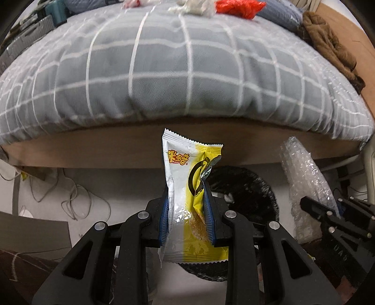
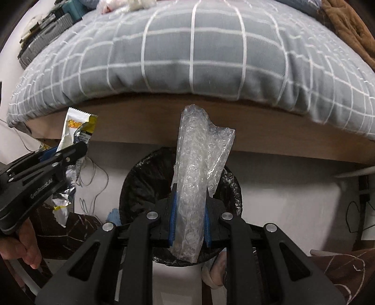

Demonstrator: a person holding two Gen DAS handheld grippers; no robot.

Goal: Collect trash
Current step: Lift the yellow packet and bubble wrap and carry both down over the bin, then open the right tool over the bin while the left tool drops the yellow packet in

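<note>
**Foil wrapper and bubble wrap held over the bin**

Yellow and silver foil fills the middle of the left wrist view: a snack wrapper (image 1: pixel 187 187) stands upright between the blue pads of the left gripper (image 1: pixel 186 218), whose jaws are clamped against both of its sides. Its torn edge curls open on the side nearest the bin. Behind and below it sits a round trash bin lined with a black bag (image 1: pixel 246 187), on the pale floor under the edge of the bed.

The right gripper (image 2: pixel 189 220) pinches a rolled strip of clear bubble wrap (image 2: pixel 194 183), jaws closed tight on it, the roll pointing up. It hangs directly above the bin's opening (image 2: pixel 140 187), while the wrapper (image 2: pixel 77 131) sits off to the left of the bin, just beside its rim. The left gripper (image 2: pixel 70 152) shows there too, with a bare hand (image 2: pixel 25 248) at its handle.

Above the bin runs the wooden bed frame (image 1: pixel 93 145), topped by a grey quilt with white checks (image 1: pixel 164 70). Far beyond the bin, on the quilt, lie a red plastic bag (image 1: pixel 236 7), crumpled white scraps (image 1: pixel 194 8) and a brown garment (image 1: pixel 328 42). Thin cords (image 1: pixel 70 194) trail on the floor left of the bin.
</note>
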